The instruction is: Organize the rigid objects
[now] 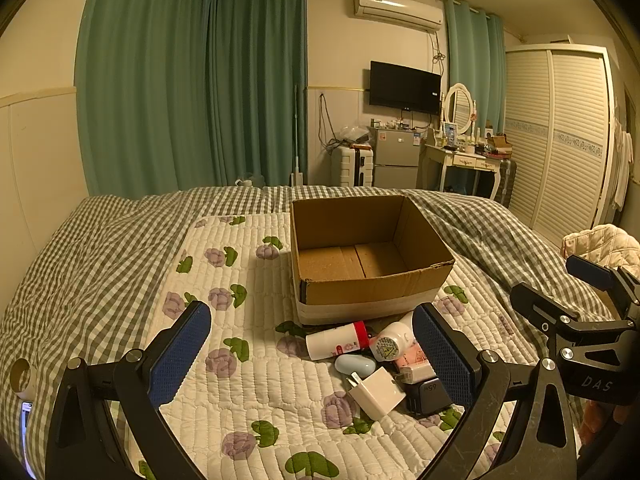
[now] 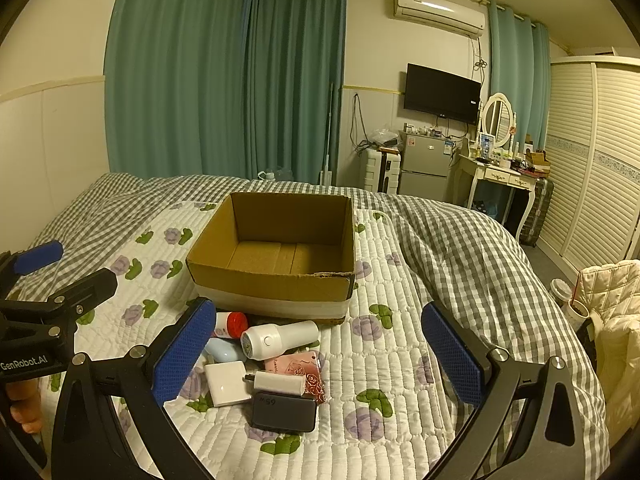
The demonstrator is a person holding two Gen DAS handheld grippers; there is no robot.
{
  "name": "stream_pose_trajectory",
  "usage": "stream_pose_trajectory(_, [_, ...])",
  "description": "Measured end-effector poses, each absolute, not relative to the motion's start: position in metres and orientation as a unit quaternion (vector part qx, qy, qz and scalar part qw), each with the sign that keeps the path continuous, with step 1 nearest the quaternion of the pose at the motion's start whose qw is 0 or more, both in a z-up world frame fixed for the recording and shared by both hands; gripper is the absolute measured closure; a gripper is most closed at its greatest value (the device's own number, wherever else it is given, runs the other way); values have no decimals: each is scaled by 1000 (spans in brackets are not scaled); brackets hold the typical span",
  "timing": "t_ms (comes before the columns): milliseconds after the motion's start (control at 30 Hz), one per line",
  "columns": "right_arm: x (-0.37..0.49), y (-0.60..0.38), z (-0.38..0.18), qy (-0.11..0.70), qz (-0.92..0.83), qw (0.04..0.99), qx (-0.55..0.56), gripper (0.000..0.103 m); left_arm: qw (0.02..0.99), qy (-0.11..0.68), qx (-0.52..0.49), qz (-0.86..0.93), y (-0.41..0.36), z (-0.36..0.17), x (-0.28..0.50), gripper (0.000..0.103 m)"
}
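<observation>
An open empty cardboard box (image 1: 372, 284) (image 2: 276, 280) stands on the quilted bed. In front of it lies a pile: a white bottle with a red cap (image 1: 336, 340) (image 2: 230, 324), a white bottle (image 1: 390, 346) (image 2: 280, 340), a pale blue oval case (image 1: 354, 364) (image 2: 224, 350), a white charger (image 1: 376, 392) (image 2: 228, 382), a black 65W charger (image 1: 426, 394) (image 2: 284, 410), a pink packet (image 1: 414, 356) (image 2: 298, 364) and a small white plug (image 2: 280, 382). My left gripper (image 1: 312, 354) is open above the pile. My right gripper (image 2: 320, 354) is open, the pile by its left finger.
A grey checked duvet (image 2: 460, 248) lies bunched to the right of the box. The right gripper shows in the left wrist view (image 1: 580, 320); the left gripper shows in the right wrist view (image 2: 40, 308). Cups (image 2: 568, 300) stand on the floor by the bed.
</observation>
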State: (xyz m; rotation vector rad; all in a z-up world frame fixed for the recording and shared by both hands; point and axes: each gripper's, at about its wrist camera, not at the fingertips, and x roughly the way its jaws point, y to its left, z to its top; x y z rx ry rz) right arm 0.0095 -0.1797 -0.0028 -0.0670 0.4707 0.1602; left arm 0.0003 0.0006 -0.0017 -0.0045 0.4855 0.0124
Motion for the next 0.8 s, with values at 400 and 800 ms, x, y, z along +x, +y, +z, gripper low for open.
stream_pose_trajectory(400, [10,-179,-3,233,80,969,-34,0,971,240,-1,6,0,0,0,0])
stream_pose_trajectory(800, [10,-180,-5,236,80,968,-33,0,969,246,1,3,-6,-2,-1,0])
